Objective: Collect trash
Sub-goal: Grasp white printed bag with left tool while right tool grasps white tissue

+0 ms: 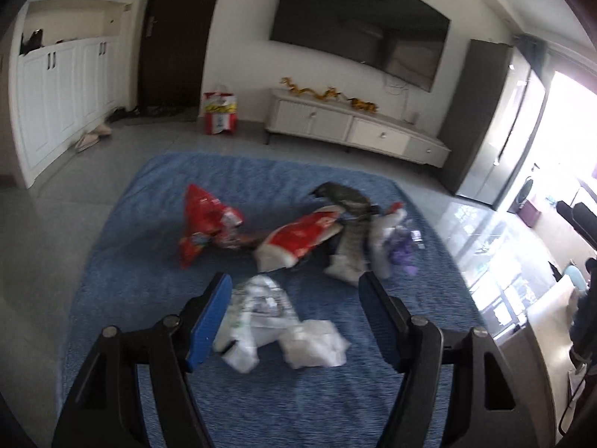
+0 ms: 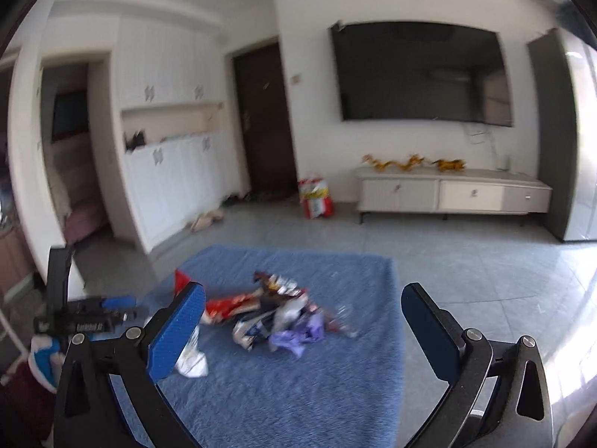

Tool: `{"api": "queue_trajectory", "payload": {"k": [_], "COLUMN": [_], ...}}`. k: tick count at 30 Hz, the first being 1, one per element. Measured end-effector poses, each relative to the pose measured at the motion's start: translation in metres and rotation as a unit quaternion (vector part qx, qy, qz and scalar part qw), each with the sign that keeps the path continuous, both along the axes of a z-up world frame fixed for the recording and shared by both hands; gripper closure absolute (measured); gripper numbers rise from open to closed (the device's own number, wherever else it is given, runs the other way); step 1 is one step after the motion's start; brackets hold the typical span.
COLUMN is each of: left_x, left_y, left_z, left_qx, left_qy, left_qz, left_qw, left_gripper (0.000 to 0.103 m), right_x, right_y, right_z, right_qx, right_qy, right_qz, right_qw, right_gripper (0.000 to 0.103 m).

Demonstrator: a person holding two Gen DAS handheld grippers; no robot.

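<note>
1. Several wrappers (image 1: 294,239) are seen heaped on the blue rug (image 1: 149,280), blurred.
2. Left gripper (image 1: 294,291) and right gripper (image 2: 304,300) are spread, empty.
3. Purple trash (image 2: 298,332) is clearer in the right view.

I see the trash pile (image 2: 276,317) only blurred; wrapper prints are unreadable, and the blue rug (image 2: 298,410) is cut off below.

One blue rug (image 1: 261,392) carries two red snack bags (image 1: 207,220), two clear crumpled plastic bags (image 1: 257,310), one grey wrapper (image 1: 350,201) and one purple wrapper (image 1: 401,252) (blur hides any more).
</note>
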State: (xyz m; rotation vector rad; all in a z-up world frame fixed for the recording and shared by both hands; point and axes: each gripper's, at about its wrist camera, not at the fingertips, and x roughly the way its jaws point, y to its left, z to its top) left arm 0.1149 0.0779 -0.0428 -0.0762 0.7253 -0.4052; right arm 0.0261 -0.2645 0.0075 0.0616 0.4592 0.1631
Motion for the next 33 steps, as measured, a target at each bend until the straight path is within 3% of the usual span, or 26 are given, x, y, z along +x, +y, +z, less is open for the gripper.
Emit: {"api": "queue_trajectory", "payload": {"k": [9, 18, 24, 31, 33], "left_x": [0.033, 0.057, 0.062, 0.056, 0.057], "left_y": [0.01, 0.012, 0.023, 0.017, 0.02], "left_z": [-0.038, -0.083, -0.099, -0.103, -0.103], "left_qx": [0.009, 0.014, -0.007, 0.007, 0.005], "left_qy": [0.035, 0.091, 0.11, 0.088, 0.085], "left_qz": [-0.009, -0.015, -0.01, -0.008, -0.004], "left_qw": [0.9993, 0.9956, 0.9939, 0.996, 0.9963], "left_gripper": [0.034, 0.034, 0.035, 0.035, 0.044], "right_x": [0.056, 0.1, 0.113, 0.121, 0.124], "right_y": [0.069, 0.131, 0.165, 0.184, 0.185], "right_z": [-0.065, -0.137, -0.164, -0.179, -0.182], "right_qx": [-0.023, -0.054, -0.066, -0.075, -0.073], "right_qy": [0.103, 0.2, 0.227, 0.242, 0.247], "right_qz": [0.091, 0.172, 0.214, 0.238, 0.24], "right_qw": [0.99, 0.963, 0.948, 0.938, 0.936], "right_gripper": [0.0, 0.003, 0.01, 0.023, 0.031]}}
